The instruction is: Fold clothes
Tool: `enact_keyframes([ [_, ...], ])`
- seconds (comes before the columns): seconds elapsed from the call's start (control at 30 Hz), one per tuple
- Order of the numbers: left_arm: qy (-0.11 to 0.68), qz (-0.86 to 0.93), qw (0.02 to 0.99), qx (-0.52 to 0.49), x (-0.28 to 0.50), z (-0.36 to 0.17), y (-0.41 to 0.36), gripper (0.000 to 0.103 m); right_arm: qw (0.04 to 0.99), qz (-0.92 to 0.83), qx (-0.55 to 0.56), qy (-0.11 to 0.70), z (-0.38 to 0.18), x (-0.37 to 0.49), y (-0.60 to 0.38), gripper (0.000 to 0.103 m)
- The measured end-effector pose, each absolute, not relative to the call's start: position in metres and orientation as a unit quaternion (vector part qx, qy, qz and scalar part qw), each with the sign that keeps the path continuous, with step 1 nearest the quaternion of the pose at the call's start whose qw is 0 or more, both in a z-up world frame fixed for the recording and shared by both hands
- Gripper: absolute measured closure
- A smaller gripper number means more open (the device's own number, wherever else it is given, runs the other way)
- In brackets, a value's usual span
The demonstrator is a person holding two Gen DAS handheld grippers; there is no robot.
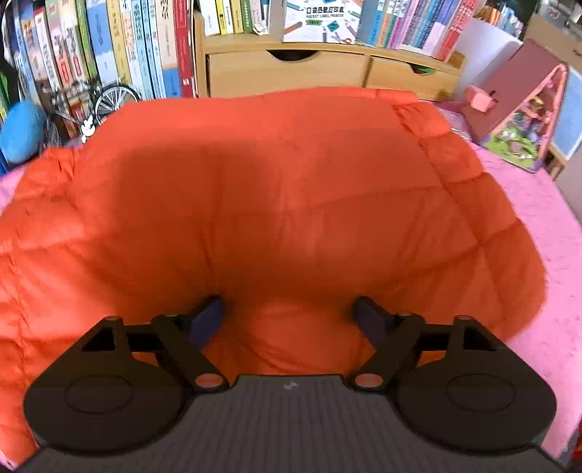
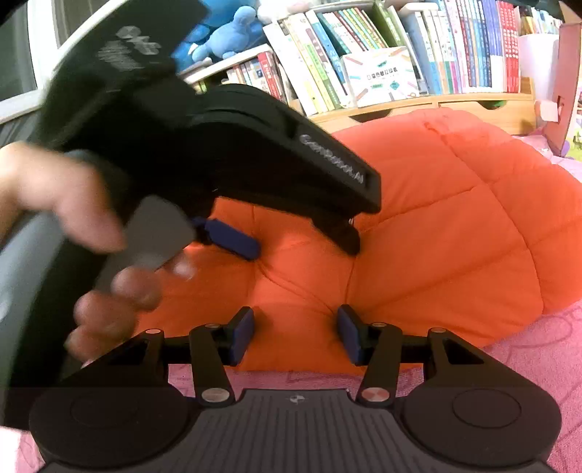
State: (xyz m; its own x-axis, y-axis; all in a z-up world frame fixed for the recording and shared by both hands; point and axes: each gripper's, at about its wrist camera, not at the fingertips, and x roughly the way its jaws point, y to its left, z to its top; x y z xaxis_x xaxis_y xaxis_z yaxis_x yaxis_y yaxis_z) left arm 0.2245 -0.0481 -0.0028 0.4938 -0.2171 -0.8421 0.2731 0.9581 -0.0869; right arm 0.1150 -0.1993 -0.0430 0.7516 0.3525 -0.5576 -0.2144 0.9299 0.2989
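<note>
Bookshelf: fills the whole back of the scene, packed with upright books, and in the right wrist view a blue plush toy sits up on top.
Surface: pink textured cover under everything. Can't say for sure if it's a bed or a counter, looks soft though.
Orange puffer jacket: quilted, puffy, spread out over the pink cover and taking up most of both views. Far edge reaches nearly to the wooden drawer unit. It's lumpy in the middle with creases running into a dent.
Wooden drawer unit: light wood, two drawers with cut-out handles, sits under the books right behind the jacket.
Toy house: pink triangular thing off to the right of the jacket, on the pink cover.
Left gripper: angled down over the jacket, jaws spread wide, blue pads either side of a puffed-up bit of fabric but not squeezing it as far as I can see. In the right wrist view it's blurry, with the person's hand wrapped around the handle.
Right gripper: low at the near edge of the jacket, jaws about half apart, orange fabric showing between the pads, nothing clamped.
</note>
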Motion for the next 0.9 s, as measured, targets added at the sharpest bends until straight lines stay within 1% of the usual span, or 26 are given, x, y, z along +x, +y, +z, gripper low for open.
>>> enact_keyframes([
  [0.23,0.508,-0.135,0.851,0.012,0.258,-0.001,-0.045,0.017,0.927,0.161,0.115,0.317,-0.042,0.118,-0.2,0.052],
  [0.37,0.503,-0.131,0.854,-0.019,0.274,0.0,-0.041,0.019,0.927,0.163,0.116,0.317,-0.041,0.121,-0.2,0.052],
  [0.47,0.504,-0.129,0.853,-0.042,0.283,0.001,-0.036,0.026,0.927,0.163,0.119,0.315,-0.04,0.121,-0.201,0.052],
  [0.53,0.509,-0.13,0.849,-0.051,0.282,0.004,-0.032,0.036,0.928,0.163,0.121,0.313,-0.039,0.12,-0.202,0.052],
  [0.6,0.513,-0.141,0.845,-0.052,0.274,0.011,-0.028,0.062,0.93,0.162,0.125,0.306,-0.038,0.12,-0.203,0.052],
  [0.63,0.515,-0.148,0.843,-0.05,0.269,0.014,-0.027,0.066,0.932,0.161,0.127,0.298,-0.036,0.119,-0.204,0.052],
  [0.67,0.516,-0.155,0.841,-0.049,0.264,0.017,-0.026,0.068,0.937,0.157,0.121,0.287,-0.034,0.119,-0.202,0.05],
  [0.73,0.527,-0.166,0.832,-0.05,0.257,0.016,-0.022,0.068,0.947,0.152,0.095,0.268,-0.033,0.116,-0.198,0.047],
  [0.83,0.535,-0.171,0.826,-0.04,0.247,0.013,-0.022,0.067,0.948,0.147,0.079,0.27,-0.031,0.123,-0.188,0.048],
  [0.9,0.534,-0.173,0.827,-0.027,0.243,0.01,-0.024,0.064,0.947,0.133,0.075,0.283,-0.032,0.127,-0.188,0.049],
])
